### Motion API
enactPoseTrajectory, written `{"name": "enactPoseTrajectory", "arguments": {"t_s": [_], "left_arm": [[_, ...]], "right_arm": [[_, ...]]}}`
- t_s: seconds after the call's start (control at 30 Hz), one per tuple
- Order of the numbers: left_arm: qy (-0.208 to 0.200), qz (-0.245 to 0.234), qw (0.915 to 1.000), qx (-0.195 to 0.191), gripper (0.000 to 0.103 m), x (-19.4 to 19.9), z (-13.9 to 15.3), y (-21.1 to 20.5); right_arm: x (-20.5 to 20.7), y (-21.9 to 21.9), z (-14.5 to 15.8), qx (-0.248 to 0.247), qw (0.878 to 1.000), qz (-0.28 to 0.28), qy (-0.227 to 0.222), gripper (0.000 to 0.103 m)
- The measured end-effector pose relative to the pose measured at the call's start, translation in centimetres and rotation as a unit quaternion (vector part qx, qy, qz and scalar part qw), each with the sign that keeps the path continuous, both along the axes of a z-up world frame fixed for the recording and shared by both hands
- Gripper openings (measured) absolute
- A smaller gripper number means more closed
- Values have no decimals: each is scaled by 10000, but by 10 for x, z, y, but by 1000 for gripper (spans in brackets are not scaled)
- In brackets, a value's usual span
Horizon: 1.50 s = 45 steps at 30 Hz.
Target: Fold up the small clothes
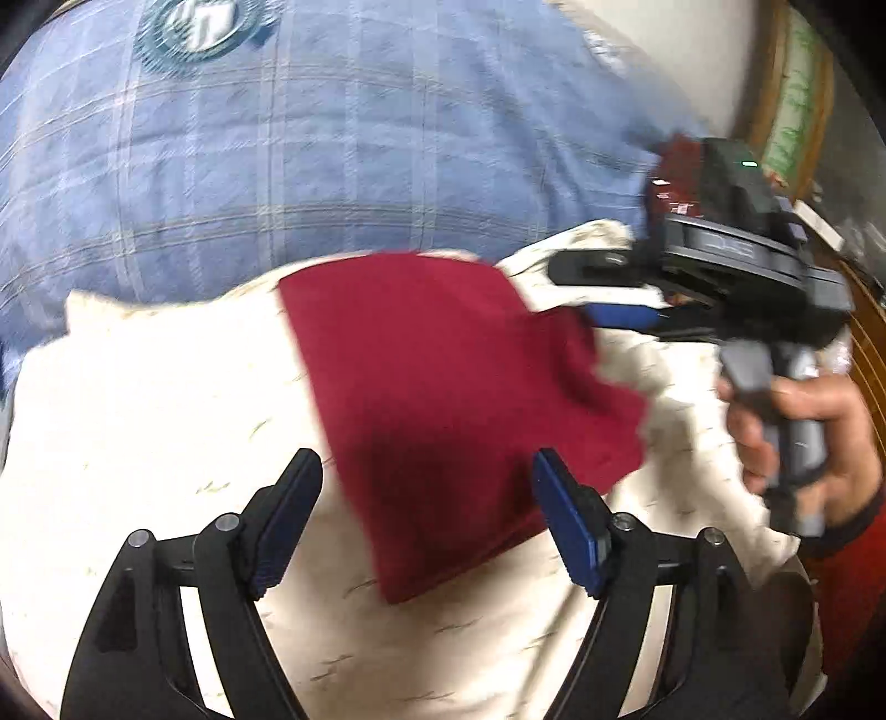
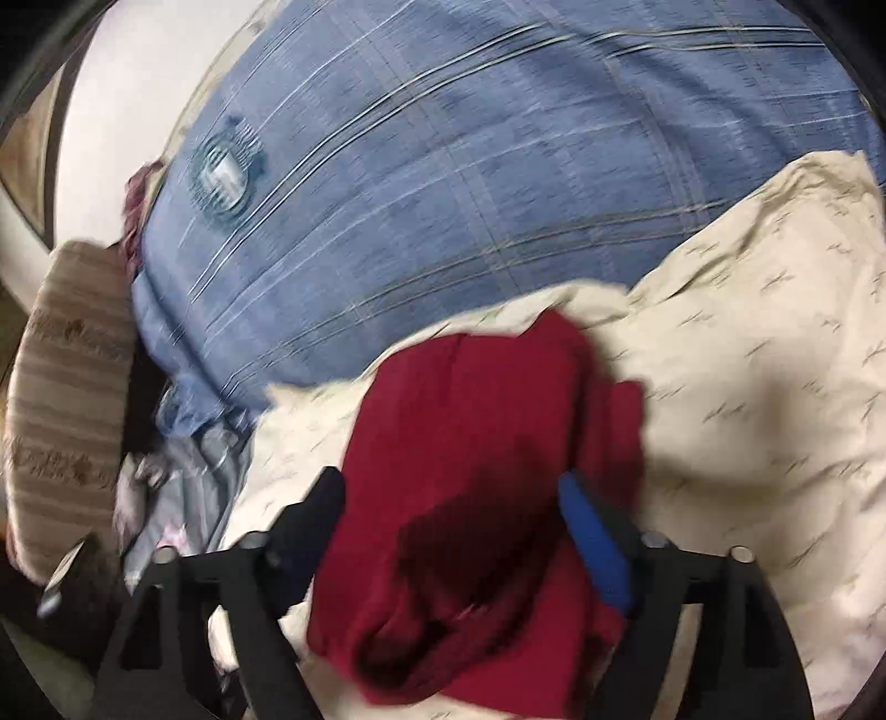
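A small dark red garment (image 1: pixel 443 387) lies on a cream patterned cloth (image 1: pixel 166 399). My left gripper (image 1: pixel 426 471) is open, its fingers on either side of the garment's near edge, just above it. My right gripper (image 1: pixel 598 288) reaches in from the right at the garment's far right corner. In the right wrist view the red garment (image 2: pixel 476 471) is bunched between the spread fingers of the right gripper (image 2: pixel 448 498); the jaws stand wide apart and do not pinch it.
A blue checked bedcover (image 1: pixel 332 166) with a round emblem (image 1: pixel 199 27) lies behind the cream cloth. A striped beige cushion (image 2: pixel 61 410) and crumpled grey-blue cloth (image 2: pixel 188 471) sit at the left. A wooden frame (image 1: pixel 775 83) stands at the far right.
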<state>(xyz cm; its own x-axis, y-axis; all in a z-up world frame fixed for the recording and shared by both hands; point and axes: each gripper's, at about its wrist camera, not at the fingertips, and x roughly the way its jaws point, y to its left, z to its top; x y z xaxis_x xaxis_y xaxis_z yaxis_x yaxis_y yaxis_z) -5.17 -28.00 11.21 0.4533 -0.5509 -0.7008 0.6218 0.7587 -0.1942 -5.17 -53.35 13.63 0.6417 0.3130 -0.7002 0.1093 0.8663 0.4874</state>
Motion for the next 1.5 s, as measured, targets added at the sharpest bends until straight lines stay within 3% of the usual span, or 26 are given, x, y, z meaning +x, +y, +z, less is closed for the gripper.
{"name": "enactPoseTrajectory", "arguments": {"t_s": [0.07,0.1,0.13,0.17,0.27,0.37,0.4,0.47,0.57,0.7,0.8,0.93,1.0,1.03,1.1,1.2,1.3,1.33,1.37,1.5], "left_arm": [[237,136,9996,-16,78,7,-10,1],[317,149,9994,-40,78,10,-15,1],[364,163,9992,-11,78,11,-18,0],[382,165,9991,38,78,13,-20,-2],[262,47,9996,21,78,9,-15,-6],[168,8,9998,83,78,6,-16,-7],[200,18,9997,161,78,8,-21,-10],[271,84,9992,292,78,9,-25,-14],[188,197,9992,278,78,9,-20,-10],[-137,424,9983,383,78,18,-10,-12],[-147,551,9977,371,78,28,-9,-15],[-142,593,9973,415,78,39,-13,-29],[-141,547,9973,474,78,43,-17,-38],[-144,528,9973,482,80,43,-19,-41],[-136,518,9973,499,82,44,-24,-46],[-83,500,9977,451,84,46,-29,-47],[153,377,9990,164,84,49,-24,-35],[222,341,9992,-14,84,50,-23,-30],[278,349,9988,-192,84,52,-23,-24],[496,418,9974,-312,85,64,-29,-16]], "right_arm": [[8,9,-19,-208,9989,-69,406,82],[13,13,-27,-239,9985,-6,496,75],[16,16,-33,-344,9978,48,568,45],[14,18,-33,-597,9968,8,540,34],[-8,21,-13,-1072,9942,70,39,25],[-18,20,-21,-1520,9883,-77,93,23],[-14,18,-34,-1524,9880,-54,250,23],[-16,11,-38,-1331,9909,-151,130,27],[-27,6,-20,-1179,9923,-367,-49,39],[-39,20,10,-1433,9880,-329,-482,39],[-32,36,16,-1647,9840,-39,-684,39],[-16,34,-1,-1943,9799,-102,-449,33],[-9,21,-19,-2036,9785,-295,-129,37],[-6,11,-32,-1769,9837,-318,43,39],[-9,-4,-46,-1226,9915,-428,-26,42],[-16,-6,-41,-1151,9926,-340,-166,43],[-25,-14,-29,-977,9935,-445,-383,64],[-27,-19,-25,-893,9933,-559,-464,79],[-28,-25,-24,-779,9934,-623,-567,85],[-11,-32,-35,-416,9972,-491,-379,85]]}}
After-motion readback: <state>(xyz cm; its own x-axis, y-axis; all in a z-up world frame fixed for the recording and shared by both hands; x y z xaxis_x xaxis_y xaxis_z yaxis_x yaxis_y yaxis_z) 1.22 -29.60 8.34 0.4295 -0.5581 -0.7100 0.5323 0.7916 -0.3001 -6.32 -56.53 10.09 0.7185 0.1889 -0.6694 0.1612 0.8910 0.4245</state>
